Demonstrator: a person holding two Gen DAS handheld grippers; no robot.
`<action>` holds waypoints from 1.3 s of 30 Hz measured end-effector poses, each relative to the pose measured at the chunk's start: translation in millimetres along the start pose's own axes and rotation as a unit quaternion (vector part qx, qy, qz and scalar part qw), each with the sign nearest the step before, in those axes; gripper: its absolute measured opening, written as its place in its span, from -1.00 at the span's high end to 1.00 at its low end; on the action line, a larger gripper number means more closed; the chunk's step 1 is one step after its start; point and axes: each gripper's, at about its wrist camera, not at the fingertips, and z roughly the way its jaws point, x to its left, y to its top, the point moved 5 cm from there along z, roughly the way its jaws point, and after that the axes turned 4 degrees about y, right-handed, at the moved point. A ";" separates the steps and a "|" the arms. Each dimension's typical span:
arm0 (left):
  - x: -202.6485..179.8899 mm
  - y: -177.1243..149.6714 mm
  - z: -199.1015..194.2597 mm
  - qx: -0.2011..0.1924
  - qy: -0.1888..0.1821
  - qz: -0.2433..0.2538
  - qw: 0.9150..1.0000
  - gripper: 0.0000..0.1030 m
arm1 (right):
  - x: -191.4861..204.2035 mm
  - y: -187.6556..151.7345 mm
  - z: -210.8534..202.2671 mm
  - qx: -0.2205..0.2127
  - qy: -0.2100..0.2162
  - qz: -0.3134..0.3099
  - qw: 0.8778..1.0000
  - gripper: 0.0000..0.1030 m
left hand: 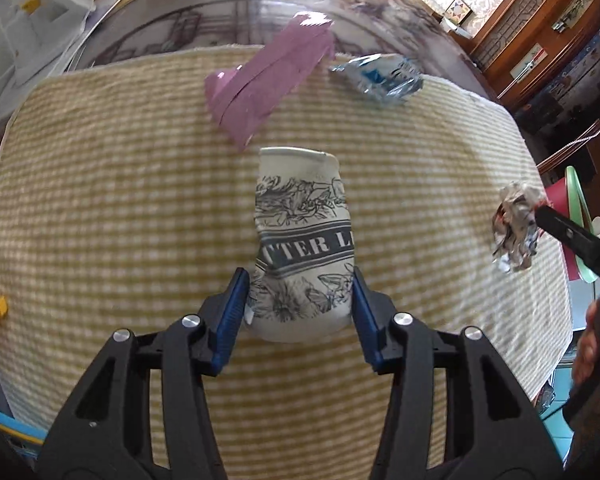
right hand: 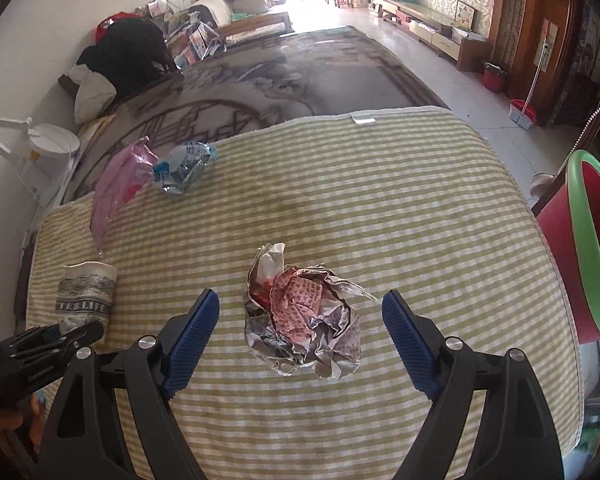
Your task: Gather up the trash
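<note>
A squashed paper cup [left hand: 300,216] with a flower print and grey lettering lies on the yellow checked cloth [left hand: 100,200]. My left gripper [left hand: 299,276] is shut on its near end, with both blue pads pressing into its sides. In the right wrist view the same cup [right hand: 86,292] shows at the left edge. A crumpled ball of printed paper [right hand: 304,320] lies between the fingers of my right gripper [right hand: 301,297], which stands open with a gap on each side. That ball [left hand: 516,232] also appears at the right of the left wrist view.
A pink wrapper [left hand: 260,84] and a crumpled blue-and-silver wrapper [left hand: 380,80] lie at the cloth's far edge. A red bin with a green rim [right hand: 580,248] stands just off the cloth's right side. White containers [right hand: 48,148] stand at the far left.
</note>
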 end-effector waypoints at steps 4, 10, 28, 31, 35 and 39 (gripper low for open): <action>12.0 -6.5 -6.2 -0.007 0.004 -0.013 1.000 0.04 | 1.9 -0.2 13.8 0.006 0.000 -0.008 1.000 -0.54; 17.9 -2.1 -13.3 -0.018 0.006 -0.022 1.000 -0.07 | 8.1 -2.8 17.7 0.009 0.003 -0.015 1.000 -0.53; 2.0 5.6 -13.7 -0.029 0.001 -0.015 0.999 -0.31 | 16.3 -2.6 7.8 0.003 -0.012 -0.039 0.999 0.27; -0.7 7.2 -13.2 -0.031 -0.001 -0.016 0.999 -0.31 | 16.4 -4.6 -3.5 -0.007 0.000 -0.029 1.000 0.29; -0.2 12.1 -8.9 -0.035 0.003 -0.023 0.999 -0.31 | 22.7 -11.3 -18.9 -0.007 0.028 -0.019 0.999 0.29; 7.8 15.4 -1.2 -0.031 0.013 -0.041 0.999 -0.25 | 34.0 -20.0 -31.7 -0.008 0.051 -0.015 0.999 0.29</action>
